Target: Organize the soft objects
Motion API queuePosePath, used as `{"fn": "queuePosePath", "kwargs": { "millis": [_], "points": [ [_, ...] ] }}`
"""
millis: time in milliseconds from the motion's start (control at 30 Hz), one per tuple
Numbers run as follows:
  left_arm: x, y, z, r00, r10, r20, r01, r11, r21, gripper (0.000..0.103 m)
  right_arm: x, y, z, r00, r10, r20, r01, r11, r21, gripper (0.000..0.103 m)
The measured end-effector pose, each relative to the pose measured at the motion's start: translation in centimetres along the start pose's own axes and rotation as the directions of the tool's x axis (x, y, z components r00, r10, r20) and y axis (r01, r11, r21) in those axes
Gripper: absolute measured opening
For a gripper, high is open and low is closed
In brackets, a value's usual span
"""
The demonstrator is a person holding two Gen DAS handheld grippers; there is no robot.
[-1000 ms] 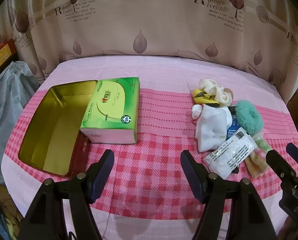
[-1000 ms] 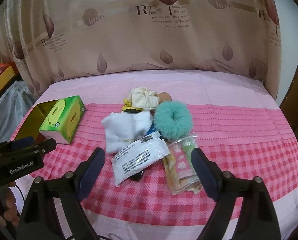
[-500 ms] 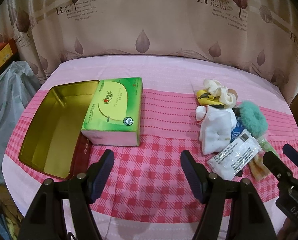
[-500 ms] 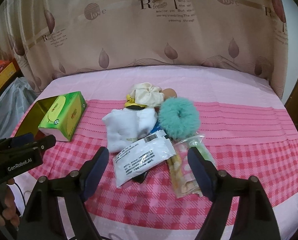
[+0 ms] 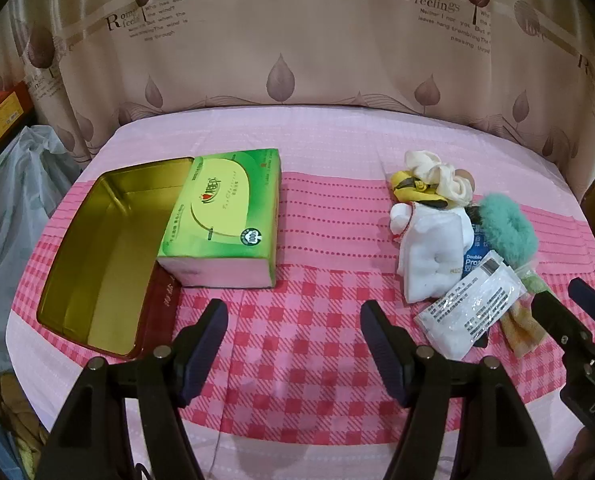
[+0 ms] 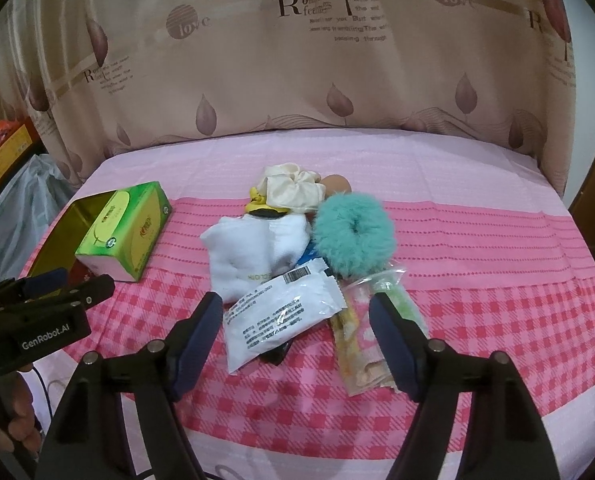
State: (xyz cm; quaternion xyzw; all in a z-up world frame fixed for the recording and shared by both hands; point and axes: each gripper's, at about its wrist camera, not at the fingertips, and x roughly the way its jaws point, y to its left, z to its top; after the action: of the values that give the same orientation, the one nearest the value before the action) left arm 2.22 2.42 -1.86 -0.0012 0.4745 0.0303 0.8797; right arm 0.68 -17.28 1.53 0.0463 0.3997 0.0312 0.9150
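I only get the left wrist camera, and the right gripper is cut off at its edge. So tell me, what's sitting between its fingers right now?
Observer: In the right wrist view the right gripper has just been closing; its jaws are apart and frame the white packet without pressing it.
Operator: Anything else in that gap?
Observer: The clear bag of dotted cloth lies beside the right finger, partly hidden behind it.
Operator: How does the teal scrunchie lie?
Observer: The teal scrunchie lies flat, its centre hole showing.

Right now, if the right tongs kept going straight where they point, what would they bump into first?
Probably the white plastic packet, lying between the open right tongs on the checked cloth; depth is hard to judge.
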Motion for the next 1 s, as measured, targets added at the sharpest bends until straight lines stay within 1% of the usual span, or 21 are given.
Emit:
{"fn": "queuePosePath", "kwargs": {
  "millis": [433, 1000],
  "points": [
    [0.2, -0.3, 0.0, 1.0, 0.002, -0.003, -0.002, 1.0, 0.004, 0.071, 0.4, -0.1, -0.1, 1.0, -0.007, -0.017, 0.007, 1.0, -0.006, 0.071],
    [0.7, -0.7, -0.3, 1.0, 0.005, -0.017, -0.005, 1.0, 0.02, 0.071, 0.7, -1.1, -0.6, 0.999, -0.018, -0.038, 0.018, 1.0, -0.003, 0.07]
  ]
}}
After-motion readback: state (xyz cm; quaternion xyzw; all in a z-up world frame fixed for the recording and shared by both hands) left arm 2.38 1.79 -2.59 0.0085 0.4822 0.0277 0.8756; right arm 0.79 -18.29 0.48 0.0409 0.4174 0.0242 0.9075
